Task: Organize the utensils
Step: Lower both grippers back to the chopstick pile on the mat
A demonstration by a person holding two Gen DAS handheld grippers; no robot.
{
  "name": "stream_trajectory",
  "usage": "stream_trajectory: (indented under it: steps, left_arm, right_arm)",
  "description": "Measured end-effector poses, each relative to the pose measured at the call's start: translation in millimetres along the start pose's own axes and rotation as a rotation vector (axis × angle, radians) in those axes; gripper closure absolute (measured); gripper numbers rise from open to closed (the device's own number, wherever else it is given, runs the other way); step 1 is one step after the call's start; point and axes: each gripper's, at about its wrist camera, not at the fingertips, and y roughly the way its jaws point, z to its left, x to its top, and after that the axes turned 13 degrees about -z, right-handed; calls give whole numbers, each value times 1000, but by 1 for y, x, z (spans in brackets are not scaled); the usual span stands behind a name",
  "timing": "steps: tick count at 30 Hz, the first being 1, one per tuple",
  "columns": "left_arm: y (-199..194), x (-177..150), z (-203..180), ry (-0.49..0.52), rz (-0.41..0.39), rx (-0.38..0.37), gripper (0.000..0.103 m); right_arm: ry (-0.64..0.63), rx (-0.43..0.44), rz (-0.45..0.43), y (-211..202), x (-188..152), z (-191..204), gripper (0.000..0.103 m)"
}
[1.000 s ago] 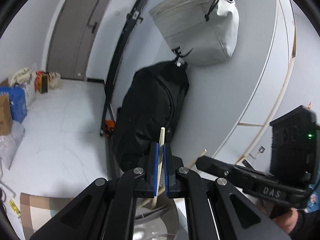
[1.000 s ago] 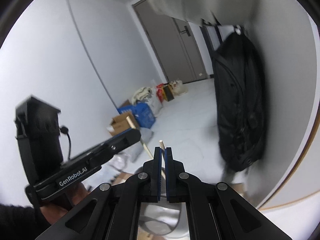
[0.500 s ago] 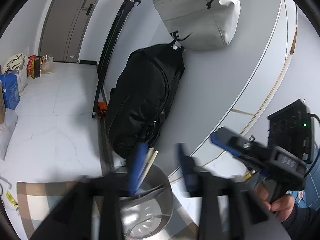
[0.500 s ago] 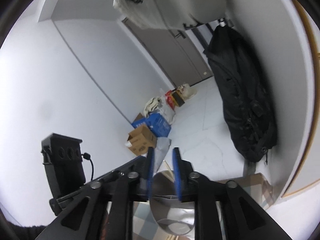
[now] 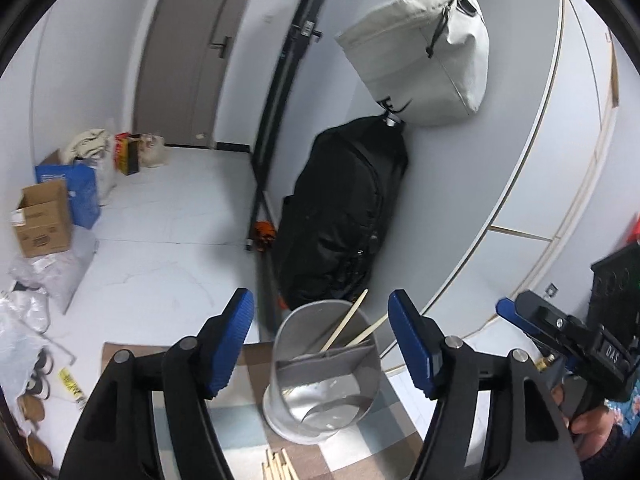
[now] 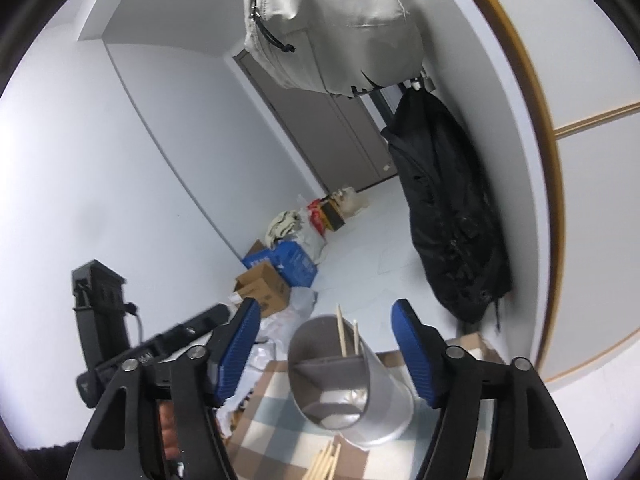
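Note:
A metal utensil holder [image 5: 324, 376] with an inner divider stands on a checked cloth [image 5: 240, 428]. Two wooden chopsticks [image 5: 344, 328] lean inside its far compartment. More chopsticks [image 5: 280, 466] lie on the cloth in front of it. My left gripper [image 5: 322, 344] is open and empty above the holder. In the right wrist view the holder [image 6: 352, 384] holds the two chopsticks [image 6: 347, 338], and loose chopsticks [image 6: 324, 462] lie near it. My right gripper [image 6: 326, 352] is open and empty above the holder. The right gripper also shows in the left wrist view [image 5: 560, 324].
A black backpack [image 5: 340, 216] and a grey bag [image 5: 420, 52] hang on the wall behind the holder. Cardboard boxes [image 5: 40, 224] and bags sit on the floor at the left. A black stand [image 5: 260, 208] leans by the backpack.
Both grippers were shut on a chopstick each a second ago. Both have opened and drawn back, and the two chopsticks now stand in the holder.

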Motion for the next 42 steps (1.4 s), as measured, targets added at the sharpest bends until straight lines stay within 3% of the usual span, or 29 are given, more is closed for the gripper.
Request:
stream_trajectory:
  steps: [7, 15, 21, 27, 31, 33, 42]
  left_arm:
    - [-30, -11, -4, 20, -34, 68, 23]
    - [-53, -41, 6, -8, -39, 139, 10]
    - [-54, -81, 25, -16, 42, 180, 10]
    - [-57, -106, 50, -26, 91, 245, 10]
    - [-56, -114, 64, -33, 129, 281, 10]
    - [-60, -118, 69, -49, 131, 289, 10]
    - [-56, -130, 86, -81, 186, 317, 10]
  right_arm:
    - [-28, -26, -7, -21, -20, 13, 10]
    - [-139, -40, 19, -32, -50, 39, 0]
    - [-203, -58, 119, -24, -90, 49, 0]
    - [-219, -50, 303, 2, -136, 48, 1]
    - [-264, -59, 440, 26, -167, 48, 21]
    - [-262, -73, 485, 38, -178, 45, 26]
    - [-186, -104, 596, 79, -208, 32, 52]
